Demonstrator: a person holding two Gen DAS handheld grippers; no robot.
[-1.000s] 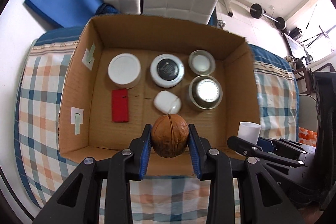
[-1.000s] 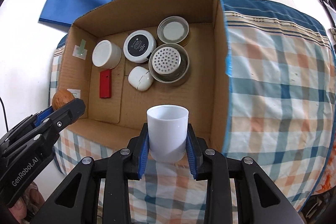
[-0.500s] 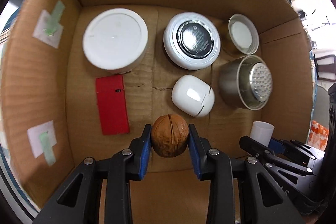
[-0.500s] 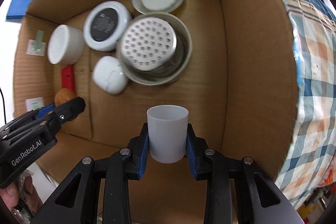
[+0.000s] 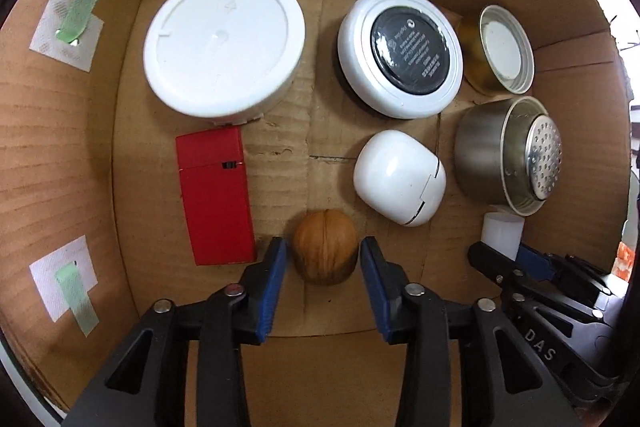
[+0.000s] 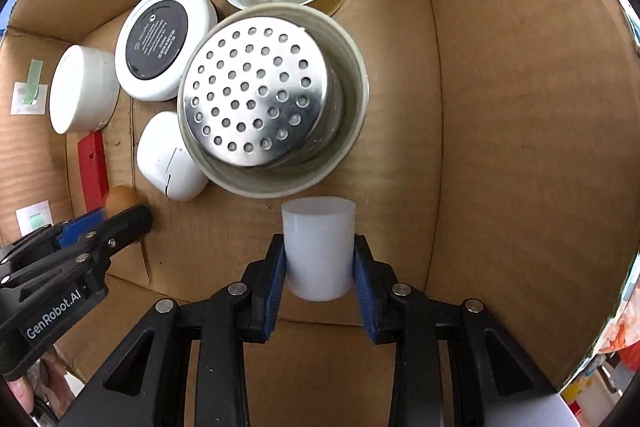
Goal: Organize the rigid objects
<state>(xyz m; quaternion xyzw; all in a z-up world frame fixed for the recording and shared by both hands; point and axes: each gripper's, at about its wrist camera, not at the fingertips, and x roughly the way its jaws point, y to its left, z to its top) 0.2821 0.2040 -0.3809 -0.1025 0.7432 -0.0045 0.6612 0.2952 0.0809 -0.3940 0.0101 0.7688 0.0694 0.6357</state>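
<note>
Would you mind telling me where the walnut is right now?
In the left wrist view the walnut sits on the box floor between the left gripper's open fingers, beside the red case.

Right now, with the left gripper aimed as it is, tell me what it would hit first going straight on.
The walnut, sitting between the open jaws of the left gripper, and right under it the box floor. Depth is unclear, but both look very close.

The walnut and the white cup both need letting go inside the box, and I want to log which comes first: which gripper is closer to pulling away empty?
Likely the left gripper: gaps show beside the walnut. The right gripper clamps the white cup.
</note>
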